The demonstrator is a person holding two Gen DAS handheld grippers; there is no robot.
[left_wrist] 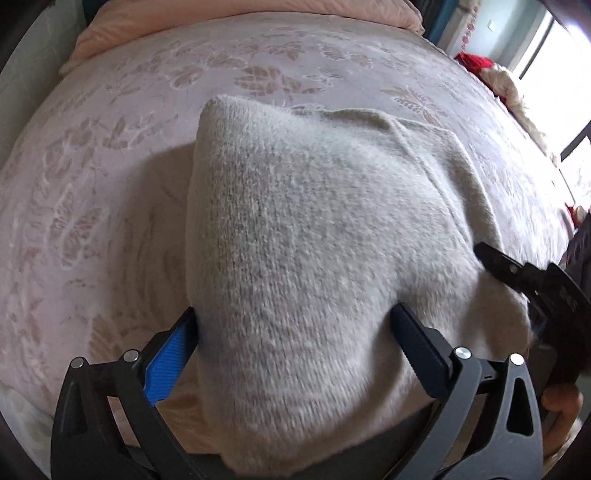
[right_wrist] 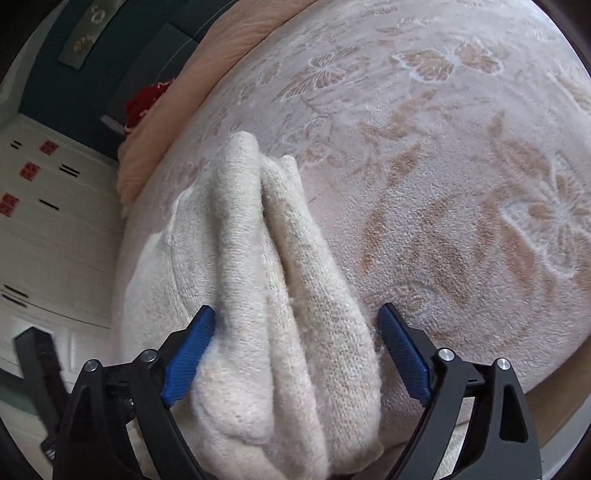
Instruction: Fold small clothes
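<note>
Sweater (left_wrist: 314,229) first: it is a fuzzy, cream knit one, and it lies folded on a soft pink blanket (left_wrist: 110,177) with butterflies and leaves on it.

From the left wrist camera the sweater looks like one big smooth lump. The left gripper (left_wrist: 295,332) has its fingers spread wide, one on each side of the lump. The cloth sits between the blue pads (left_wrist: 170,358) and touches them, but I cannot tell if they press on it. This view also shows the black tip of the right gripper (left_wrist: 517,269) at the right edge of the sweater, and a bit of a hand (left_wrist: 561,400) low in the corner. Far back there is a peach pillow (left_wrist: 122,29) and a bright window (left_wrist: 554,55).

The right wrist camera shows something else. Here the sweater (right_wrist: 266,295) has two thick folds side by side with a dark crease between them. The right gripper (right_wrist: 297,325) has wide fingers too, with the folds between them. The left pad touches the knit. The right pad (right_wrist: 404,354) is just beside it. At the left of this view stand white drawers (right_wrist: 48,229) with red stickers, and something red (right_wrist: 144,99) lies near the bed's edge.
</note>
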